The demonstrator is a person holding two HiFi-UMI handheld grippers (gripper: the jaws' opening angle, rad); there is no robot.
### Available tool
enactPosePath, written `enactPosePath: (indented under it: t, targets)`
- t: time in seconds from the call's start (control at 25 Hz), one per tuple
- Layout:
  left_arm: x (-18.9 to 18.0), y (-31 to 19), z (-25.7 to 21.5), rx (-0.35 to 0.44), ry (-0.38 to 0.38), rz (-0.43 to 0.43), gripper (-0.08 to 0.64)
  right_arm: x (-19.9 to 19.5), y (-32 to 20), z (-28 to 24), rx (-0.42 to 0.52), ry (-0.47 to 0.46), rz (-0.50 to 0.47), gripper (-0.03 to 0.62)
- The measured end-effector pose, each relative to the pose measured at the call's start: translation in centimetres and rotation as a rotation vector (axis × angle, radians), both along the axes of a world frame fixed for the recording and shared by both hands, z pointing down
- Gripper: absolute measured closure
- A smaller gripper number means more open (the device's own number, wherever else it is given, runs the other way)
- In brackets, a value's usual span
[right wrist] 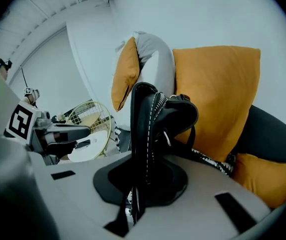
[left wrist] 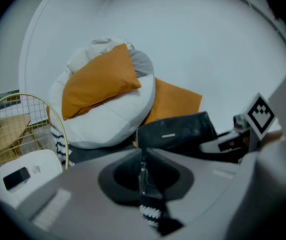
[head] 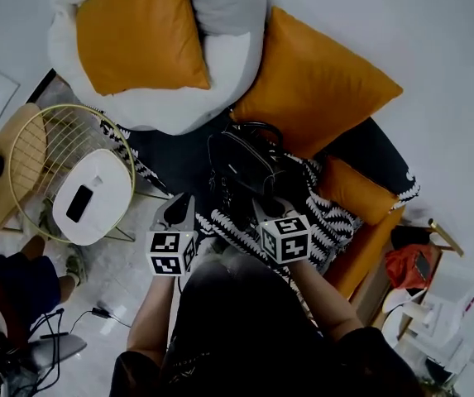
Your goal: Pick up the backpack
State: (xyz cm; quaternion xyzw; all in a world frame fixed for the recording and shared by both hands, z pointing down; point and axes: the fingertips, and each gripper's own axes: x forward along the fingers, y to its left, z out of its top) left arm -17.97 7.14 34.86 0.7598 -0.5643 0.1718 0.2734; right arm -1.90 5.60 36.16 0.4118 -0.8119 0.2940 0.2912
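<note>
The black backpack (head: 241, 164) sits on the dark sofa seat, leaning against an orange cushion (head: 311, 89). My right gripper (head: 263, 209) is at its near side and is shut on a black strap with white stitching (right wrist: 142, 134), which runs up from the jaws to the backpack (right wrist: 167, 116). My left gripper (head: 179, 207) hangs just left of the bag, apart from it. Its jaws (left wrist: 143, 176) are pressed together with nothing held. In the left gripper view, the backpack (left wrist: 175, 133) lies ahead and to the right, with the right gripper (left wrist: 227, 143) beside it.
A large white and grey cushion (head: 220, 64) and a second orange cushion (head: 137, 31) lie at the back left. A gold wire side table (head: 63, 139) holds a white box (head: 96, 193). A black-and-white patterned throw (head: 336, 222) drapes over the seat front. A red bag (head: 410, 265) stands on the right.
</note>
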Motion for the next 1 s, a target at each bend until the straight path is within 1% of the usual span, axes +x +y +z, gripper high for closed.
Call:
enactPosePath:
  t: [0.32,0.44,0.6,0.72,1.0]
  targets:
    - [1.3,0.8,-2.6,0.038,0.043,0.049,0.522,2.2,1.9,-5.0,0.033,0.003,-0.081,0.571]
    - [1.0,1.3,-3.3,0.043,0.047,0.058,0.522,2.1,2.6,-7.0,0.055,0.008,-0.122,0.572]
    - [0.4,1.2,-4.3,0.06,0.06,0.048,0.522,1.8,2.8,-9.6,0.082,-0.017,-0.151,0.572]
    - [0.4,1.0,-5.7,0.087,0.068,0.045,0.52,1.7,2.8,-11.6,0.104,-0.044,-0.161,0.572]
    - [0.0,0.1,-9.8,0.166,0.059,0.037,0.52,1.1,2.0,-16.0,0.174,-0.081,-0.179,0.572]
